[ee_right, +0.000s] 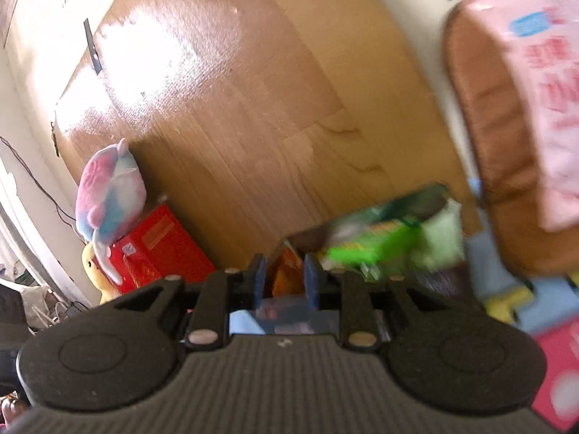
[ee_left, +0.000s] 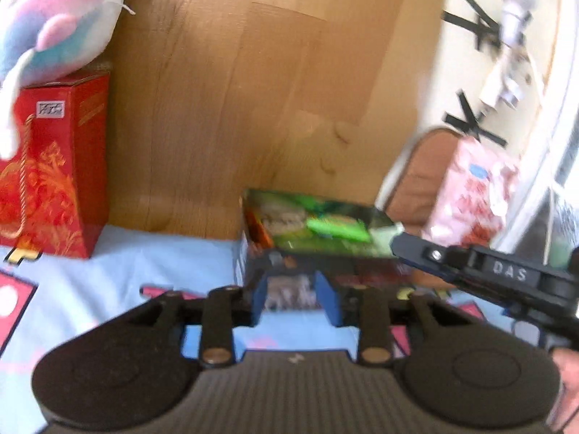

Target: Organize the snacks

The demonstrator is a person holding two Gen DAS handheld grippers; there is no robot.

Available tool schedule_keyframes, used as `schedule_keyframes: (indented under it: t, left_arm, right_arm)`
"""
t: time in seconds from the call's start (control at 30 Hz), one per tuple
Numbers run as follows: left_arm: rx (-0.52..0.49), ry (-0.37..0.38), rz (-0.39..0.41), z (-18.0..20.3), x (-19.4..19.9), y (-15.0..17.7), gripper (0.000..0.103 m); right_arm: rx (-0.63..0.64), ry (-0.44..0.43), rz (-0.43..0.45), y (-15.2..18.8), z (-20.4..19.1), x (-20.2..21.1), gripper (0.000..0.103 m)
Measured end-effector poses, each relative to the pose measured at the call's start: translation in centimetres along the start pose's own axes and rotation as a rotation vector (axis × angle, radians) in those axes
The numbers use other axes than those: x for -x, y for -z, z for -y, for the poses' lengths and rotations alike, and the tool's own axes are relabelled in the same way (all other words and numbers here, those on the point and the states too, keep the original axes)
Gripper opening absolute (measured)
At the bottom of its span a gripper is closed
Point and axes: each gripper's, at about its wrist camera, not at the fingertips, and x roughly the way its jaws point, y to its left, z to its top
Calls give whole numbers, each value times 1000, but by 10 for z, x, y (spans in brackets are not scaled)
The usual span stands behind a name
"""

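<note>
A green snack box (ee_left: 325,222) lies flat on top of a dark box on the blue patterned cloth (ee_left: 144,260), against a wooden board. My left gripper (ee_left: 295,289) is closed on the front edge of the boxes. My right gripper (ee_left: 409,246) comes in from the right, its tips at the box's right end. In the right wrist view, my right gripper (ee_right: 284,282) is closed on the orange end of the green snack box (ee_right: 380,242). A pink snack bag (ee_left: 474,195) stands at the right; it also shows in the right wrist view (ee_right: 542,83).
A red gift box (ee_left: 54,166) stands at the left with a pink and blue plush toy (ee_left: 61,25) on it. A brown cushion (ee_right: 488,144) leans behind the pink bag. A wooden board (ee_left: 253,90) forms the back wall.
</note>
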Motion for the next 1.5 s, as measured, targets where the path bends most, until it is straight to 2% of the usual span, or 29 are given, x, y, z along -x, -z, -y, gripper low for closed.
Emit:
schedule_keyframes:
  t: [0.1, 0.23, 0.43, 0.5, 0.57, 0.7, 0.77, 0.8, 0.83, 0.93, 1.1, 1.37, 1.5]
  left_arm:
    - [-39, -14, -21, 16, 17, 24, 35]
    - [-84, -48, -40, 32, 37, 54, 35]
    - [-100, -93, -53, 47, 63, 86, 44]
    - [-103, -107, -47, 50, 73, 93, 47]
    - [-113, -126, -41, 54, 81, 99, 50]
    - [-123, -176, -21, 60, 98, 108, 65]
    - [-127, -199, -5, 62, 107, 111, 81]
    - [-132, -213, 9, 64, 112, 113, 95]
    - [-140, -227, 25, 65, 116, 115, 101]
    - [-168, -260, 50, 71, 126, 119, 103]
    - [-147, -267, 49, 76, 137, 125, 103]
    - [-158, -255, 47, 89, 145, 133, 103]
    - [-155, -233, 16, 94, 144, 133, 103]
  right_arm:
    - [6, 60, 7, 25, -5, 38, 27]
    - [-25, 119, -14, 56, -4, 66, 28]
    - [-9, 167, -26, 83, -23, 99, 33]
    - [4, 168, -25, 86, -29, 111, 38]
    - [24, 172, -12, 89, -38, 121, 46]
    - [79, 181, 9, 95, -53, 139, 57]
    - [89, 181, 17, 99, -57, 147, 66]
    - [91, 180, 21, 100, -60, 150, 68]
    - [93, 178, 24, 101, -61, 153, 71]
    - [89, 175, 30, 105, -65, 160, 76]
    - [58, 162, 25, 111, -67, 171, 79]
    - [38, 146, 29, 116, -68, 185, 82]
    - [27, 151, 34, 117, -64, 189, 82]
